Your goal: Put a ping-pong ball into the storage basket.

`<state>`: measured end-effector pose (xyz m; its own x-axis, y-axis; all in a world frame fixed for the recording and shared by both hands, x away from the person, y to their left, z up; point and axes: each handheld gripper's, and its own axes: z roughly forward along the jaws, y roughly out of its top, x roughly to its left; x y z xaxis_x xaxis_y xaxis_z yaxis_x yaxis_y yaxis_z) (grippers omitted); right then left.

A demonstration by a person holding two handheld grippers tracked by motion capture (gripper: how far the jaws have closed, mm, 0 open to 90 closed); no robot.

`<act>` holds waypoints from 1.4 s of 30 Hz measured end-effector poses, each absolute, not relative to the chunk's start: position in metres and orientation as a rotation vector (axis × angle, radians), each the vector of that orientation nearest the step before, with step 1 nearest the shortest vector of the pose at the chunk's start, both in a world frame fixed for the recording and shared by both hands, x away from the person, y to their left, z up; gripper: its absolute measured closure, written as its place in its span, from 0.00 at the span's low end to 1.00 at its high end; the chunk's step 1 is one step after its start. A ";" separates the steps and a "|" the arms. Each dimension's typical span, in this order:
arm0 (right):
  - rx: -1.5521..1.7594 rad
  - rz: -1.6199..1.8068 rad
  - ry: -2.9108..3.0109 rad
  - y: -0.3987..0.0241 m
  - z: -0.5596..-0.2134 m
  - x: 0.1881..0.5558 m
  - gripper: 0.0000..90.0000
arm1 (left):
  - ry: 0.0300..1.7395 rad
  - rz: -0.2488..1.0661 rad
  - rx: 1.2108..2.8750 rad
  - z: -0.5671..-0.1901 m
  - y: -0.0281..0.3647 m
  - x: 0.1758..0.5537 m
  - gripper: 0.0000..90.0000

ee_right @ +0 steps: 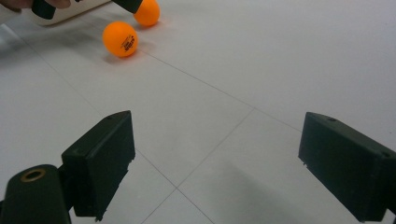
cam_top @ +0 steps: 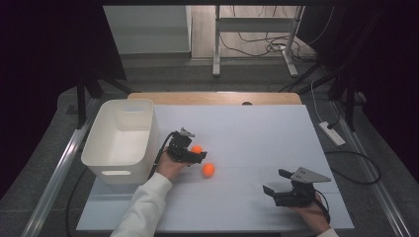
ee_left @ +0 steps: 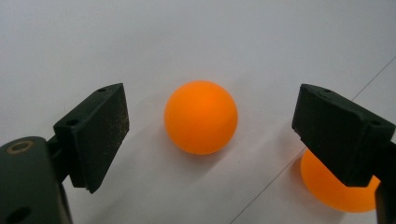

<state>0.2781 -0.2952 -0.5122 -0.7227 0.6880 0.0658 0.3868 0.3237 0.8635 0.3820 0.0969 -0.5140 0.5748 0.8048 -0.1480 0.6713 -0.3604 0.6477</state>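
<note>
We have our left tool [cam_top: 197, 152] lowered over the farther orange ball [cam_top: 196, 149], which sits on the white tabletop [cam_top: 257, 133] just right of the white bin [cam_top: 101, 160]. In the left gripper view that ball [ee_left: 201, 117] lies squarely between the two black jaws, with clear gaps on either side, so the tool stands wide and grips nothing yet. The nearer orange ball [cam_top: 208, 170] rests just beside it on the tabletop, partly hidden behind one jaw in the left gripper view [ee_left: 327, 186], and bears small printed lettering in the right gripper view [ee_right: 120, 39].

Our right tool [cam_top: 276, 182] hovers near the right front of the tabletop, well apart from both balls, its jaws spread wide and empty.

We judge the work to be at an early stage: the bin looks empty as far as its inside shows, both balls are still out on the tabletop, and the first grasp is lined up but not closed. Left to do: close on the ball, carry it to the bin, then deal with the second ball.
</note>
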 end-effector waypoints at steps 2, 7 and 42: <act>0.964 1.354 2.281 -0.295 -0.512 0.278 0.12 | 1.180 0.251 2.132 -0.516 0.097 0.383 0.13; 0.967 1.353 2.282 -0.295 -0.512 0.278 0.12 | 1.200 0.248 2.138 -0.520 0.097 0.387 0.15; 0.969 1.357 2.276 -0.296 -0.512 0.278 0.12 | 1.176 0.238 2.177 -0.524 0.095 0.387 0.56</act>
